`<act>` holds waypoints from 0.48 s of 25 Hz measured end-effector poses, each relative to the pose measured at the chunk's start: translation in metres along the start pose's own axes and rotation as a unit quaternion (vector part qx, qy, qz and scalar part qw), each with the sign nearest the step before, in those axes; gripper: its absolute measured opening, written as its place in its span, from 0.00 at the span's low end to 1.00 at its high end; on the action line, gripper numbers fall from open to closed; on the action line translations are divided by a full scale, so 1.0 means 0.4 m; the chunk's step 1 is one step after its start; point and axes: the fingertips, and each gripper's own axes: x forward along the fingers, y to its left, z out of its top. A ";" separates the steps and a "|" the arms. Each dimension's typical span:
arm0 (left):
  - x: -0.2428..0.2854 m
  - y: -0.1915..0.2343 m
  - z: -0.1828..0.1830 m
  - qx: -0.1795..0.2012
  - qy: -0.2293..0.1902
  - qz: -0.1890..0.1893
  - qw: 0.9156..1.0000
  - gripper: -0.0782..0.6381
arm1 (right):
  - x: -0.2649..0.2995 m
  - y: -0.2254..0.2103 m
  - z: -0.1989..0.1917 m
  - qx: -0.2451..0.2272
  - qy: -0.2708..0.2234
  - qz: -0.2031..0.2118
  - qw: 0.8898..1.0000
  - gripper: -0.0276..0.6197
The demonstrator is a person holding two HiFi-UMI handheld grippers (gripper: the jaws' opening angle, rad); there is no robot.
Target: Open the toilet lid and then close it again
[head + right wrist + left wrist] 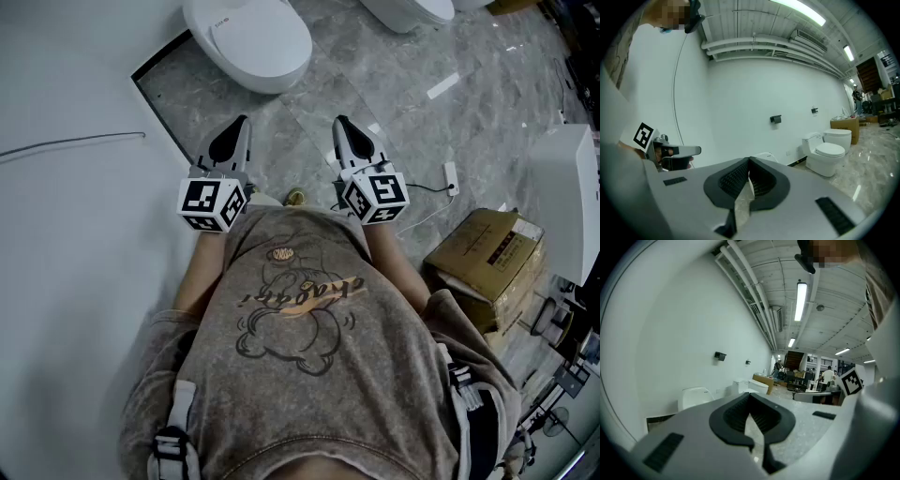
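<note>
Step in hand: the approach, nothing touched yet.

- Left gripper [241, 124]: jaws closed together, nothing between them, held level in front of the chest.
- Right gripper [341, 122]: the same, jaws closed and empty, beside the left one with a gap between them.
- White glazed oval toilet [277, 77]: stands on the grey marbled floor [309, 112] at its edge along the white wall [66, 187]. It is ahead of both grippers, a little to the left gripper's side and well apart from both.
- Smooth white lid [246, 34]: lies down flat over the bowl, so the opening part is not yet begun.
- Second white toilet [409, 9]: further along the same wall edge, not the near target.
- Brown cardboard box [486, 255]: on the floor to the person's right, out of the path.

Orientation: the toilet's long axis seems to run from the wall outward across the floor. The rounded nose points away from the wall, and the hinge end is at the wall side. In the head view it lies slantwise to the person.

To do it well, I judge:
- Step closer and come at the nose end, not the side.
- Slip one closed jaw tip under the lid's front lip, or part the jaws and pinch that lip.
- Swing the lid up around the hinge toward the wall, guiding it so that it does not slam.
- The glaze looks slick, so slipping is the risk.
</note>
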 end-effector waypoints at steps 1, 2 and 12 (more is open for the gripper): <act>0.003 -0.001 -0.003 0.000 0.001 0.001 1.000 0.12 | 0.001 -0.004 -0.001 0.002 0.000 0.001 1.000 0.08; 0.006 -0.002 -0.006 -0.001 0.001 0.001 1.000 0.12 | 0.002 -0.008 -0.003 0.004 -0.001 0.003 1.000 0.08; 0.087 0.072 -0.034 -0.002 0.016 0.012 1.000 0.12 | 0.099 -0.044 -0.027 0.018 0.010 0.020 1.000 0.08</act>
